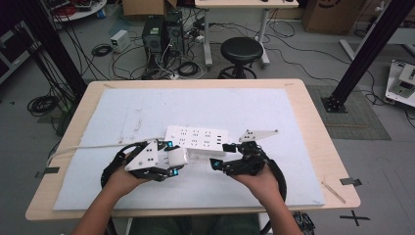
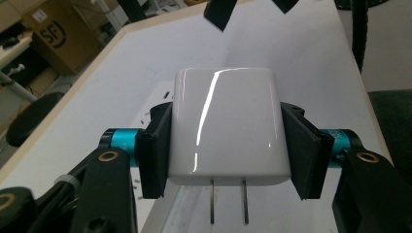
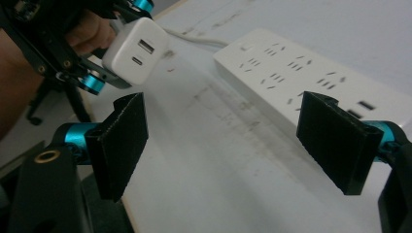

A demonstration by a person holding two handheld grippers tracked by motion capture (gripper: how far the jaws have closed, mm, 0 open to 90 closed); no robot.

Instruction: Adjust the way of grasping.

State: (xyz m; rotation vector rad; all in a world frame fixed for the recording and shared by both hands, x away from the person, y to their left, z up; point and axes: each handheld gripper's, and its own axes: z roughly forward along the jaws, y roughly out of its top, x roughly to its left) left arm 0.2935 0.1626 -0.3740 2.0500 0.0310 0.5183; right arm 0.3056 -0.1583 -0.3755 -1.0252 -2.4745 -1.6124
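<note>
On the table (image 1: 303, 127), high view: my left gripper (image 1: 172, 157) holds the white charger (image 1: 176, 156) just beside the left end of the white power strip (image 1: 198, 139), near its front edge. The strip lies on the pale mat (image 1: 147, 112) with its long axis running left to right across the table; its cord (image 1: 83, 147) trails off to the left. My right gripper (image 1: 221, 155) sits at the strip's front edge, a little to the right of the charger, apart from it. Whether it touches the strip I cannot tell from here.

Left gripper view: jaws clamped on the two flat sides of the charger (image 2: 226, 126), one pad on each side. The two metal prongs (image 2: 228, 201) stick out of the charger's near face, pointing back toward the camera and down. The glossy broad face is turned up. The left gripper (image 2: 228, 141) is closed only as far as the charger's width.

Right gripper view: my right gripper (image 3: 238, 136) stands wide open and holds nothing; mat shows between the pads. The power strip (image 3: 301, 82) lies beyond, running from upper left to lower right, socket face up. The charger (image 3: 136, 48) shows at upper left in the left gripper (image 3: 109, 60), its port face with two ports turned toward this camera, above the mat.
</note>
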